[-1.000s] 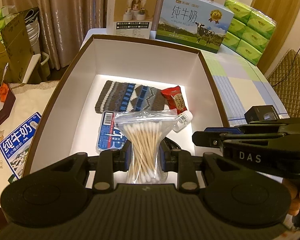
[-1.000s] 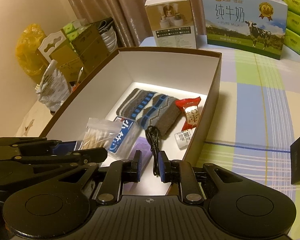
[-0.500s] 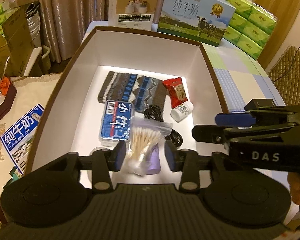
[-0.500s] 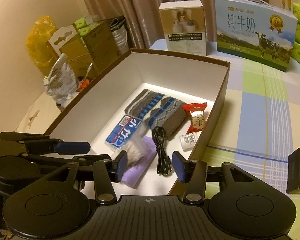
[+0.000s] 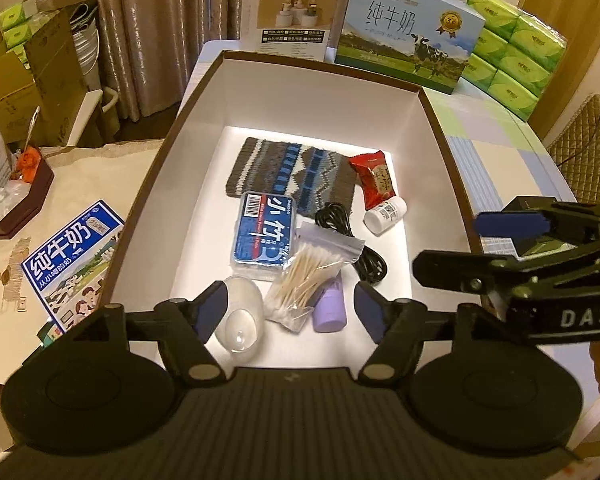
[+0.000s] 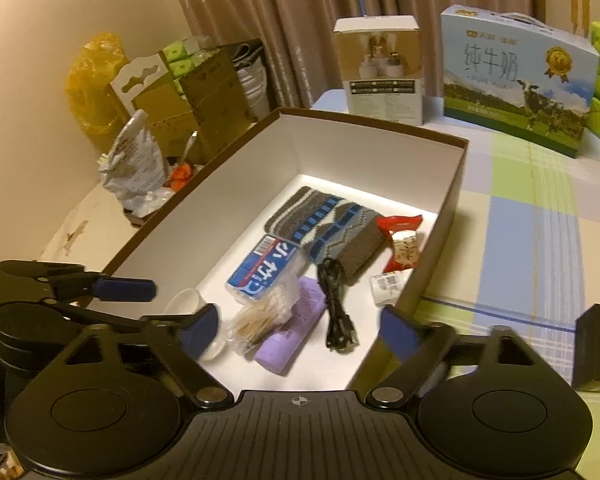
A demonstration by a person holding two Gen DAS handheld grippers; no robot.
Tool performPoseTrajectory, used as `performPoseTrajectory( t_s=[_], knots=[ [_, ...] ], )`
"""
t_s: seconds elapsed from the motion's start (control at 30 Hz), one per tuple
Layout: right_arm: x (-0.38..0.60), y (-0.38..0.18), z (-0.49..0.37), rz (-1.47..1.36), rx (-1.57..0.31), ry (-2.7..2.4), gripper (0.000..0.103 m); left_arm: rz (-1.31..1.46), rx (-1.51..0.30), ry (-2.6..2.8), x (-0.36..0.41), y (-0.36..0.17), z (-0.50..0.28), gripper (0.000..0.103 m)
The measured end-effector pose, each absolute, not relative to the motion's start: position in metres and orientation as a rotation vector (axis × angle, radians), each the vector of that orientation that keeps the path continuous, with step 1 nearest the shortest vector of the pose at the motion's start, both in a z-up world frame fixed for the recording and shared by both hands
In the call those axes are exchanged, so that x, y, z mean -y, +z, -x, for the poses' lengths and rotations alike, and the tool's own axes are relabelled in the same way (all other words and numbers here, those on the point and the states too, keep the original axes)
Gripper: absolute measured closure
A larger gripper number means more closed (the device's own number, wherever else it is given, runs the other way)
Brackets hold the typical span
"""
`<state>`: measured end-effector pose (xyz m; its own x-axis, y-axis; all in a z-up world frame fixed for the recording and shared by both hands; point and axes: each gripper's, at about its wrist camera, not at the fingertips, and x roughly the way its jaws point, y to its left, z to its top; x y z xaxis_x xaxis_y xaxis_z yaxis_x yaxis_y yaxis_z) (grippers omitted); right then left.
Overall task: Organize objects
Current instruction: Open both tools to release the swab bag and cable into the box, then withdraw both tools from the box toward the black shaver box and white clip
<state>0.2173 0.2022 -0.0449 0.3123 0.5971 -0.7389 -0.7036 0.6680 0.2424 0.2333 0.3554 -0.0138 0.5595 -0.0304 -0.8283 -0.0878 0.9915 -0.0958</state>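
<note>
Lying below the left gripper's (image 5: 290,306) opening jaws, cotton swab bag (image 5: 314,272) untouched.

Home: curtains (image 5: 148,20), tissue packs (image 5: 516,56)

The purple tube (image 5: 330,309) between the jaws is partly hidden under the bag of cotton swabs (image 5: 309,279). The black box (image 6: 598,347), right of the jaws, is cut off by the edge.

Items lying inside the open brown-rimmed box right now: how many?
8: knitted pouch at the back, red snack packet, white bottle, blue pack, black cable, cotton-swab bag on purple tube, clear oval case. More may be hidden.
</note>
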Motion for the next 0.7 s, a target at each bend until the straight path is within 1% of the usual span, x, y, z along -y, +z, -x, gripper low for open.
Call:
performPoseTrajectory(
  t_s=[0.03,0.1,0.27,0.33,0.7],
  knots=[
    [-0.201,-0.045,-0.217,0.131,-0.912,0.864,0.01,0.132,-0.977,0.038,-0.356,-0.013,-0.232,0.031],
    [-0.2,-0.044,-0.216,0.129,-0.914,0.858,0.008,0.131,-0.973,0.046,-0.357,-0.011,-0.23,0.027],
    [-0.193,-0.043,-0.213,0.117,-0.907,0.849,0.004,0.124,-0.969,0.051,-0.355,-0.006,-0.226,0.023],
    [-0.19,-0.041,-0.211,0.114,-0.904,0.846,0.003,0.12,-0.969,0.058,-0.354,-0.004,-0.225,0.019],
    [-0.164,-0.03,-0.197,0.08,-0.887,0.843,0.002,0.112,-0.94,0.051,-0.338,0.011,-0.213,0.018]
  ],
)
